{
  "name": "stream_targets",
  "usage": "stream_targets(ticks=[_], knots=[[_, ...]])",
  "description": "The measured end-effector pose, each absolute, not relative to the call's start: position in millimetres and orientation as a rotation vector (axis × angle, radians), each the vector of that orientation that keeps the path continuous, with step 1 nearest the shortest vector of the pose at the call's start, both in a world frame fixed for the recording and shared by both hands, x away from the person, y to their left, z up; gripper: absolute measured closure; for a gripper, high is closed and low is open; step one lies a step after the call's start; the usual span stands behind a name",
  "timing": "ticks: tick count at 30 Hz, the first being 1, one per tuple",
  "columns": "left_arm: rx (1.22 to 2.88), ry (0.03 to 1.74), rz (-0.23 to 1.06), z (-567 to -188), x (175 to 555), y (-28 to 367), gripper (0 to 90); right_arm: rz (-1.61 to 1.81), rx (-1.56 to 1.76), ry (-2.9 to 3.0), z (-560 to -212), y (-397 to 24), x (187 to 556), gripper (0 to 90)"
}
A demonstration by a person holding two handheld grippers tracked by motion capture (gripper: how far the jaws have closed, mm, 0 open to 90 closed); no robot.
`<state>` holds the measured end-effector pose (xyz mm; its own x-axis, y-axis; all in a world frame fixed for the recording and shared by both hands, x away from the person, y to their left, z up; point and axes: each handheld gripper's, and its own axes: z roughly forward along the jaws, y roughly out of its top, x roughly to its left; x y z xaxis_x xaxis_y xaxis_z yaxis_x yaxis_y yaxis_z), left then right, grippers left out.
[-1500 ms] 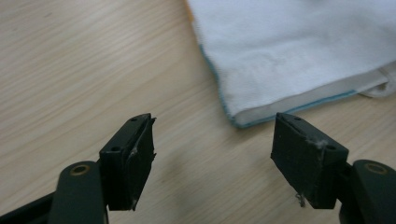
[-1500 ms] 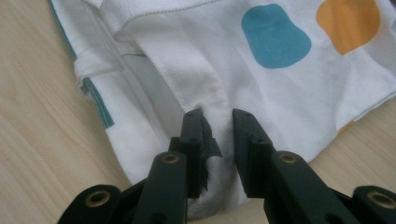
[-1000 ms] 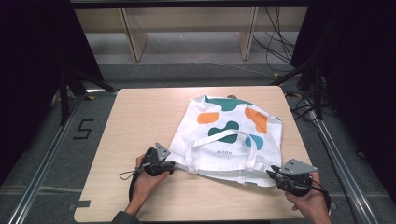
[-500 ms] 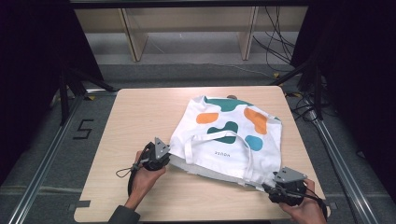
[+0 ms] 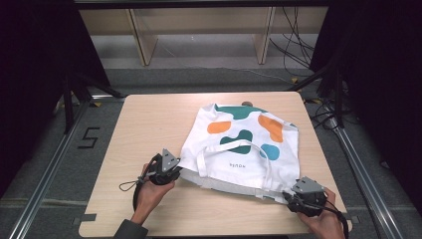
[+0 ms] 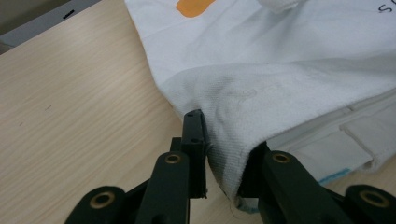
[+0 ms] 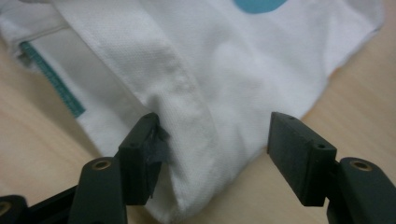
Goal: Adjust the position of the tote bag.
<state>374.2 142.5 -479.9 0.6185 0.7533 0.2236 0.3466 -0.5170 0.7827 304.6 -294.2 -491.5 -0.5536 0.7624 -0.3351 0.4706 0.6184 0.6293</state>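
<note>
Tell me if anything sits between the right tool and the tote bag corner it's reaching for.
Nothing visible does. The right tool has its jaws standing open around the near corner of the tote bag, fabric already between them, one jaw touching the cloth, the other apart over bare table.

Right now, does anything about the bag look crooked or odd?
Yes. The bag lies askew, at an angle to the table edges. Its near left corner is bunched in the left gripper, which has just closed on it. The right gripper stands open around the other corner.
</note>
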Motion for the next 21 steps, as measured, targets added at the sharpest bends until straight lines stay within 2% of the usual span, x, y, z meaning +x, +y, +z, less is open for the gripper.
stream_targets(ticks=[5,7,10,11,12,15,20,21], knots=[[2.159,0.834,0.735,-480,374,143,77.4,0.656,0.99,2.126,-487,-292,305,43.3],[2.145,0.886,0.712,-482,371,142,77.4,0.63,0.997,2.112,-489,-292,309,45.5],[2.169,0.835,0.727,-482,373,143,77.2,0.609,0.981,2.182,-495,-294,315,53.5],[2.14,0.909,0.696,-485,369,141,77.2,0.602,0.987,2.169,-495,-295,315,58.1],[2.172,0.841,0.738,-483,372,143,77.0,0.616,0.991,2.173,-494,-298,316,62.3],[2.193,0.855,0.707,-485,369,140,76.8,0.697,1.039,2.18,-492,-305,317,71.2],[2.162,0.87,0.664,-484,358,137,77.7,0.742,1.057,2.142,-487,-308,317,76.9],[2.196,0.805,0.689,-483,358,138,77.8,0.753,1.053,2.15,-487,-310,317,77.1]])
